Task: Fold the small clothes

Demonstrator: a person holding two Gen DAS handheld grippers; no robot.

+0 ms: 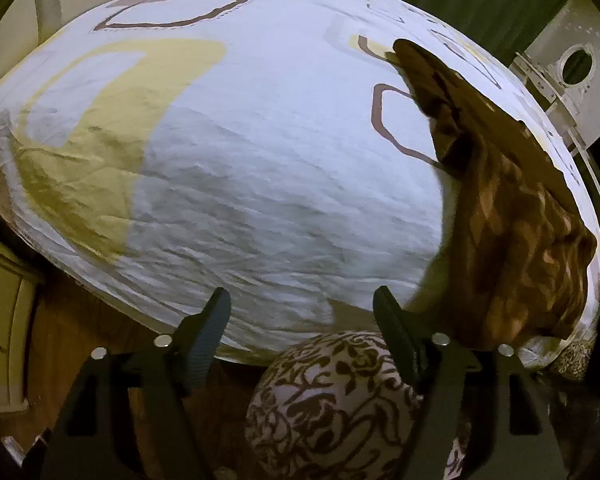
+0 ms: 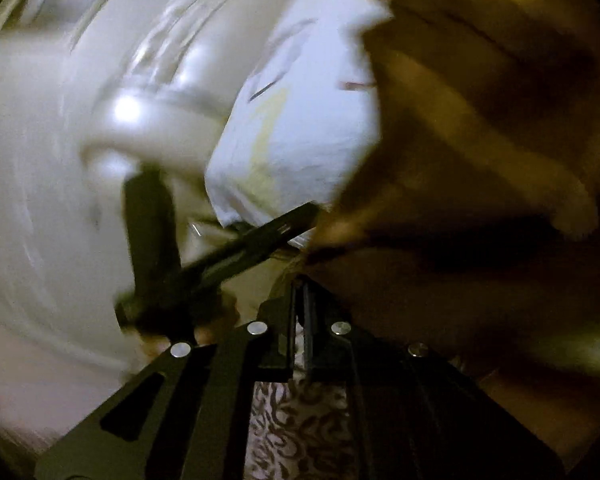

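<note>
1. Nearest the left wrist lens, the left hand-held gripper [image 1: 302,304] stands with its two dark fingers spread wide and nothing between them; below the gap sits a rounded shape in brown-and-white floral print [image 1: 332,404] (probably the person's clothed knee).
2. Ahead of that gripper lies a bed under a white sheet [image 1: 240,184] printed with yellow patches and brown outlined shapes, its cloth finely wrinkled.
3. The small garment [image 1: 512,232], a brown patterned piece, lies in a rumpled strip to the right of the left gripper's right finger, running from just beside that finger away along the bed's right side.
4. Past the garment, far right, stands a white machine with a round porthole [image 1: 578,66].
5. In the right wrist view, heavily blurred, the right hand-held gripper [image 2: 300,284] has its fingers pressed together to a thin slit; brown cloth [image 2: 480,160] fills the space ahead and to its right and seems to be pinched at the tips, though the blur leaves that uncertain.
6. To the left of the right gripper, a dark fingered shape [image 2: 220,248], apparently the other gripper, reaches toward the sheet's edge [image 2: 300,128].
</note>
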